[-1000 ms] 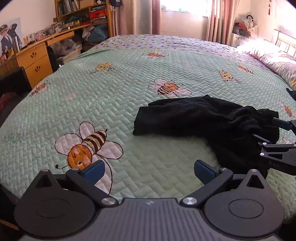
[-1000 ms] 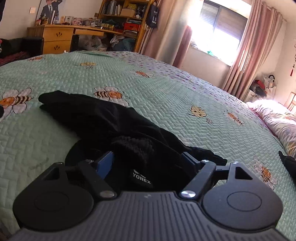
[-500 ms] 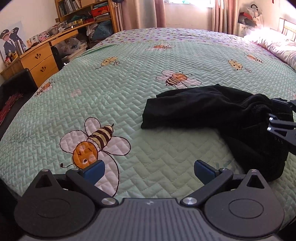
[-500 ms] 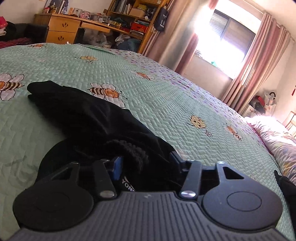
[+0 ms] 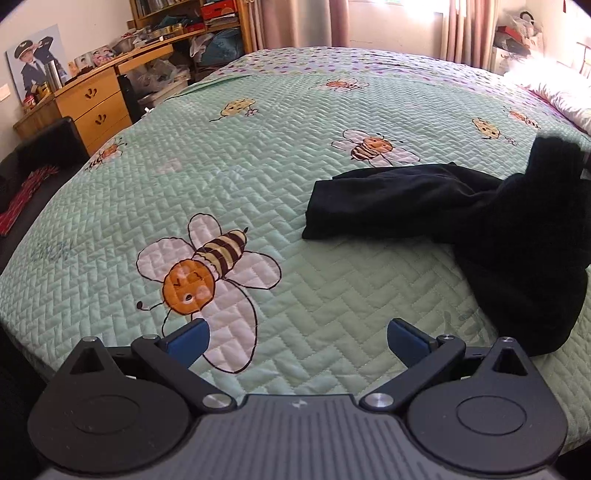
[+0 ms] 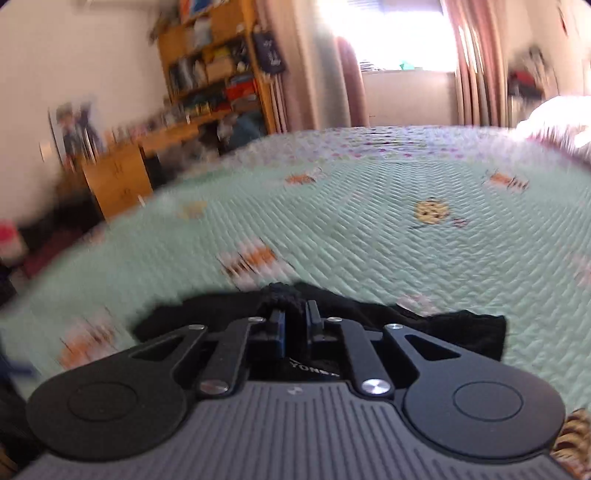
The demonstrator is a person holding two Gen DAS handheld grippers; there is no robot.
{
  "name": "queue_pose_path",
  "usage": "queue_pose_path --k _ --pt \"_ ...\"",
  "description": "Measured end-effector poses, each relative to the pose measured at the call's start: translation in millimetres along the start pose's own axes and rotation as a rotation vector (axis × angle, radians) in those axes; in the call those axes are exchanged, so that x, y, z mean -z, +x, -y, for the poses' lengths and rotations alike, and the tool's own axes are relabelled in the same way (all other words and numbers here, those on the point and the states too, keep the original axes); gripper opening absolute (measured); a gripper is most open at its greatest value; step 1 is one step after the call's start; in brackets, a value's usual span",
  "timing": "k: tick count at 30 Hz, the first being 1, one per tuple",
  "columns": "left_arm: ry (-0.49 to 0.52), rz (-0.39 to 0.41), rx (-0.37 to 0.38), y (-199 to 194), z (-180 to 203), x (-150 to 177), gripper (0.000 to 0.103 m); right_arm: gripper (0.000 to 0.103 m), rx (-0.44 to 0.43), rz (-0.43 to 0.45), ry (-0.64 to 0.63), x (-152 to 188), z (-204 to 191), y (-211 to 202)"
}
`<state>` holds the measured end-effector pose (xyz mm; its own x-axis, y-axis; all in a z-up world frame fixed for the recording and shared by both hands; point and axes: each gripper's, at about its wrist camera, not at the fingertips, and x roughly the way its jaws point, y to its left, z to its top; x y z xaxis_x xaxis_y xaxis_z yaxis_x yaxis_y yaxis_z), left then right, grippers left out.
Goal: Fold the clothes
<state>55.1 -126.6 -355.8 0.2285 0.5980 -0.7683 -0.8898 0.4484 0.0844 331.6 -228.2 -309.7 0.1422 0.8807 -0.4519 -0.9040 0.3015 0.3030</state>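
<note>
- Left wrist view: green quilted bedspread (image 5: 295,184) printed with bees; black garment (image 5: 461,214) lies crumpled on it, right of the large bee (image 5: 207,269), one end lifted off the quilt at the view's right edge. Wooden desk (image 5: 92,103) and bookshelf (image 5: 184,22) stand beyond the bedspread's far left corner. Left gripper (image 5: 295,338) hovers over the bedspread, jaws spread wide, nothing between them.
- Right wrist view, blurred: right gripper (image 6: 295,321) jaws closing, pads clenched on a bunched fold of the black garment (image 6: 461,332). Curtained window (image 6: 399,37) behind the bedspread (image 6: 369,221).

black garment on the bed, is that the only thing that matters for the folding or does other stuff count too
In the job: black garment; right gripper, jaws closing on its bunched fabric; left gripper, jaws open.

Lying about: bee quilt; wooden desk; bookshelf; pillow.
</note>
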Motion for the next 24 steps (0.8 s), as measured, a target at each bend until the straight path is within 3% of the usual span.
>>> queue_pose_path --k 8,10,12,15,16,19,24 --pt "-0.057 0.016 -0.009 -8.9 -18.9 0.7 0.102 0.010 -0.405 0.255 0.311 -95.3 -16.0 -82.5" --pt "-0.076 0.014 -0.012 -9.3 -24.0 0.1 0.102 0.010 -0.438 0.301 0.328 -104.5 -10.4 -98.8" --pt "-0.092 0.006 -0.014 -8.5 -27.6 -0.4 0.102 0.010 -0.296 0.288 0.251 -106.6 -9.6 -103.1" --pt "-0.097 0.002 -0.018 -9.3 -28.5 0.2 0.102 0.010 0.059 0.146 0.127 -91.3 -0.1 -86.6" --pt "-0.093 0.002 -0.022 -9.5 -27.4 0.5 0.102 0.010 0.120 0.120 0.108 -81.7 4.9 -82.4" --pt "-0.061 -0.003 -0.036 -8.3 -21.0 1.2 0.102 0.012 0.208 0.047 0.101 -41.5 22.2 -68.1" --pt "0.044 0.015 -0.023 -12.0 5.1 2.9 0.102 0.019 0.355 -0.029 0.193 13.8 61.7 -48.4"
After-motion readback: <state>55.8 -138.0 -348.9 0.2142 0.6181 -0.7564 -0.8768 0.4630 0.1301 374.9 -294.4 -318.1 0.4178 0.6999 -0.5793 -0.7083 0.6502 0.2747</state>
